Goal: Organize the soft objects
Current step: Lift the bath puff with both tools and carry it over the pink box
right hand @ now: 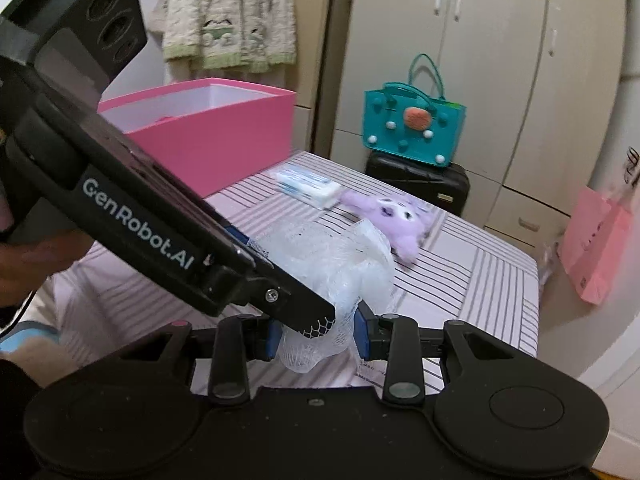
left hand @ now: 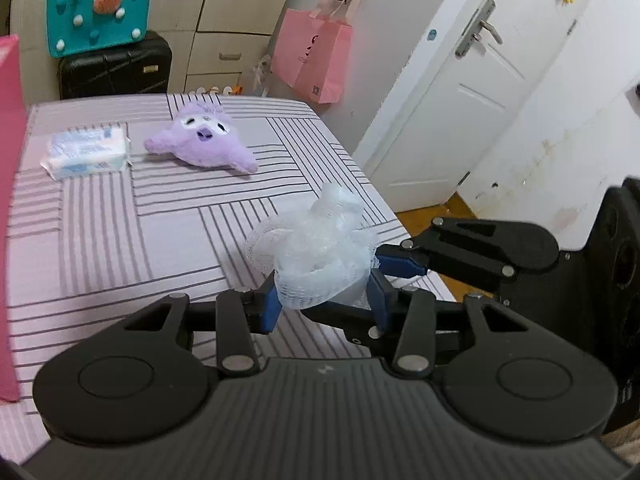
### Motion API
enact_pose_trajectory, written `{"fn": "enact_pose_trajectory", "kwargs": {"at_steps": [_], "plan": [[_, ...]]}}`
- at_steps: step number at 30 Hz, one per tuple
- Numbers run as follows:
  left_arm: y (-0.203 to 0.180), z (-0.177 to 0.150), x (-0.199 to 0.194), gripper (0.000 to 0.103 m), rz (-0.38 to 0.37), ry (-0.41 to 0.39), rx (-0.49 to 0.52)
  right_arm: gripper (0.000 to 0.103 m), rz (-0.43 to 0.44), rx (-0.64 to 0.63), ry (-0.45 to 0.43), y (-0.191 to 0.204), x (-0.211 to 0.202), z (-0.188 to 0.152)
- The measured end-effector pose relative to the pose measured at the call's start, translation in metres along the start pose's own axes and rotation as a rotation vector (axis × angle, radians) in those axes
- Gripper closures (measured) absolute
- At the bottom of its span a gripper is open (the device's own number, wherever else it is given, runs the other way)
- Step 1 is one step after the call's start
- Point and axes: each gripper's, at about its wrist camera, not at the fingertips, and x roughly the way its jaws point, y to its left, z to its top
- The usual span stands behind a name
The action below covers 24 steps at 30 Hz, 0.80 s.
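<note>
A: Report the position of the mesh bath sponge (left hand: 316, 248).

B: The sponge, pale blue-white netting, is off the bed and held over the striped bedsheet (left hand: 120, 240) near the bed's near corner. Both grippers have hold of it at once.

A: State of the left gripper (left hand: 326, 300)?

B: Its blue pads are closed in against the lower bunch of netting; the mesh is pinched between them and bulges above. In the right wrist view the left gripper's black body crosses in front of the sponge from the upper left.

A: State of the right gripper (right hand: 316, 336)?

B: Its pads are drawn in on a tail of the netting at the sponge's underside. The mesh fills the gap between them. In the left wrist view its blue fingertips (left hand: 400, 262) meet the sponge from the right.

A: Other soft items?

B: A purple plush toy (left hand: 202, 142) lies flat on the sheet, well apart from the sponge. Just beside it, to the left in the left wrist view, lies a wrapped tissue pack (left hand: 88, 152).

A: Container?

B: A pink box (right hand: 208, 136), open at the top, stands at the far side of the bed beyond the tissue pack. A teal bag (left hand: 100, 8) sits on a black suitcase (left hand: 116, 66) past the bed.
</note>
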Motion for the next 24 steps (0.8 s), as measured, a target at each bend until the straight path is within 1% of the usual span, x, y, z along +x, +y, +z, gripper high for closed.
{"fn": "enact_pose_trajectory", "kwargs": {"at_steps": [2, 5, 8, 11, 18, 21, 24], "plan": [[-0.003, 0.000, -0.013, 0.058, 0.016, 0.004, 0.028, 0.063, 0.011, -0.010, 0.009, 0.007, -0.005, 0.008], [-0.010, -0.001, -0.031, 0.060, 0.061, -0.012, 0.071, 0.063, 0.046, 0.010, 0.028, 0.014, -0.010, 0.020], [-0.012, -0.003, -0.047, 0.059, 0.077, -0.025, 0.083, 0.063, 0.074, 0.002, 0.045, 0.021, -0.014, 0.031], [-0.009, -0.003, -0.062, 0.059, 0.079, -0.026, 0.074, 0.063, 0.097, -0.016, 0.061, 0.033, -0.018, 0.042], [-0.002, 0.000, -0.106, 0.059, 0.079, -0.011, 0.062, 0.062, 0.140, -0.094, 0.068, 0.064, -0.032, 0.073], [0.005, 0.001, -0.126, 0.059, 0.071, -0.009, 0.045, 0.062, 0.150, -0.132, 0.058, 0.079, -0.037, 0.084], [0.015, 0.002, -0.144, 0.059, 0.057, -0.012, 0.012, 0.062, 0.141, -0.177, 0.036, 0.093, -0.037, 0.095]]}}
